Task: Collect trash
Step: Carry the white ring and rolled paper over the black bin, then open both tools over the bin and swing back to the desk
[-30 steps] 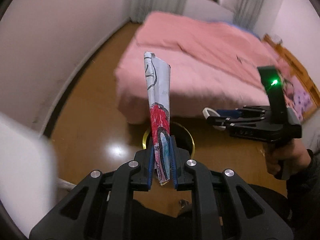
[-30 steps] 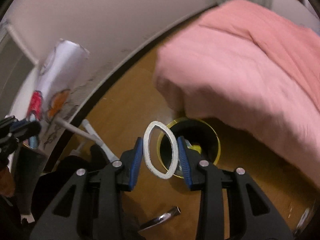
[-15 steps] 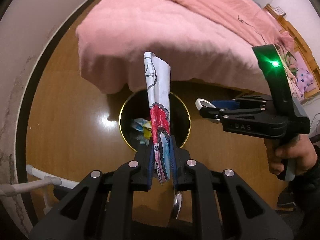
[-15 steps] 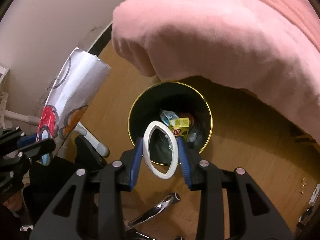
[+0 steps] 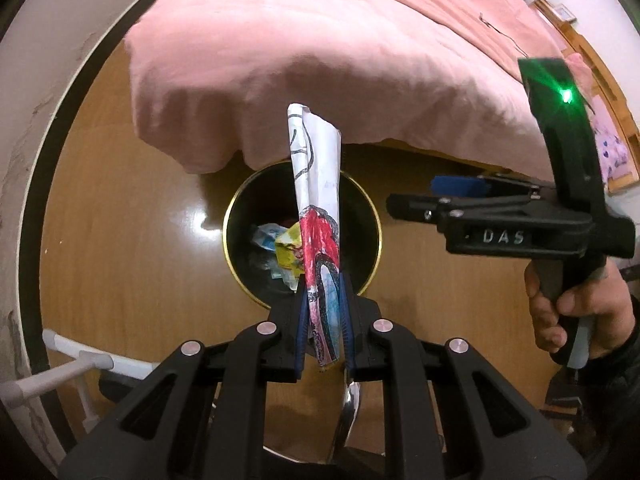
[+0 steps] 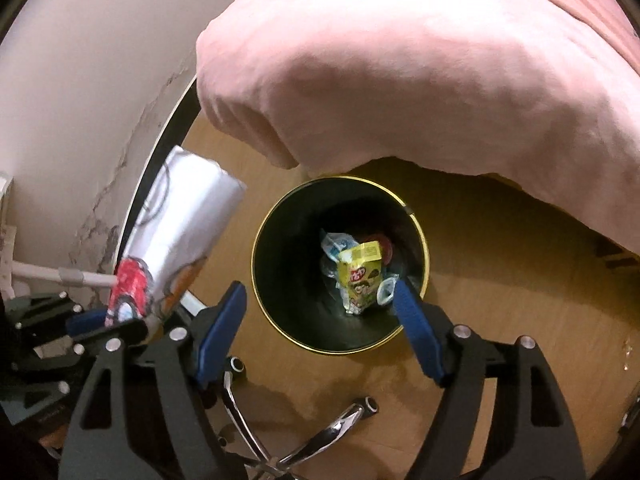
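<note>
Since the earlier frame both grippers have dropped over the black bin, and the white ring that sat between the right gripper's pads is gone from them. Right jaws are opening; blue pads spread wide, nothing between them, bin mouth directly beyond. A small white ring-like piece lies inside the bin beside the right pad; cannot tell for certain that it is the same ring.

Left gripper: fingers clamped together on the folded paper drawing, gripped at its lower, red-and-blue coloured end. Paper stands upright above the pads, over the bin opening in the left wrist view.

Bin contents: yellow-green juice carton, crumpled clear plastic, something red behind the carton.

Bin stands on the wooden floor, just beside the overhanging pink bedspread. Chrome chair base shows below the right gripper. Person's hand grips the right gripper's handle.
</note>
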A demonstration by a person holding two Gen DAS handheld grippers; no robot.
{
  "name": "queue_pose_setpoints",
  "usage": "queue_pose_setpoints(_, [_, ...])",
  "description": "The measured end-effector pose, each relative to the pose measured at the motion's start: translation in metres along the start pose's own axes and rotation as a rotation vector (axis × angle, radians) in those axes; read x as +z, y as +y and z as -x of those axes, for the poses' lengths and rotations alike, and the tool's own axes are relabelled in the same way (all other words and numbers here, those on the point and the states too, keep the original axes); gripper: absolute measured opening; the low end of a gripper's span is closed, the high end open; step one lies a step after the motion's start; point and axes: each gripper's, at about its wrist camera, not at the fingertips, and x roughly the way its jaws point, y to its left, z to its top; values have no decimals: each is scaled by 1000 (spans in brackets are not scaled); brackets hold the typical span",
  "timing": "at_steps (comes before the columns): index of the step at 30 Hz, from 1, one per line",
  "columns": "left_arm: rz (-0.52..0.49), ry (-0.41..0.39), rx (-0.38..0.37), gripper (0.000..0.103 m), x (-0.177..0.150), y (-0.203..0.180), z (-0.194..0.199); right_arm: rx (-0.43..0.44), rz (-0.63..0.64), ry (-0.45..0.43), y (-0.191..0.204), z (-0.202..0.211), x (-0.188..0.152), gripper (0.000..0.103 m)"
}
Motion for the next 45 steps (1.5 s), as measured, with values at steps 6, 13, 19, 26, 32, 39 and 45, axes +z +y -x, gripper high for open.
queue_pose_setpoints(6, [-44, -2, -24, 16, 11, -14, -2, -2, -26, -60, -4, 26, 4, 82])
queue_pose_setpoints(13, [-67, -65, 12, 69, 18, -23, 25, -7, -24, -127, 5, 64, 5, 85])
queue_pose_setpoints(19, [-39, -206, 107, 88, -5, -16, 107, -20, 69, -181, 46, 104, 3, 88])
queue_pose_setpoints(26, [107, -428, 265, 92, -86, 18, 254, 48, 349, -260, 172, 154, -6, 90])
queue_pose_setpoints(32, [382, -540, 476, 92, -223, 92, 362, 200, 665, -228, 332, 158, -48, 91])
queue_pose_setpoints(39, [750, -523, 712, 92, -406, 173, 431, 377, 978, -65, 505, 124, -136, 91])
queue_pose_setpoints(45, [929, -529, 758, 92, -502, 195, 444, 385, 1119, 31, 614, 94, -200, 91])
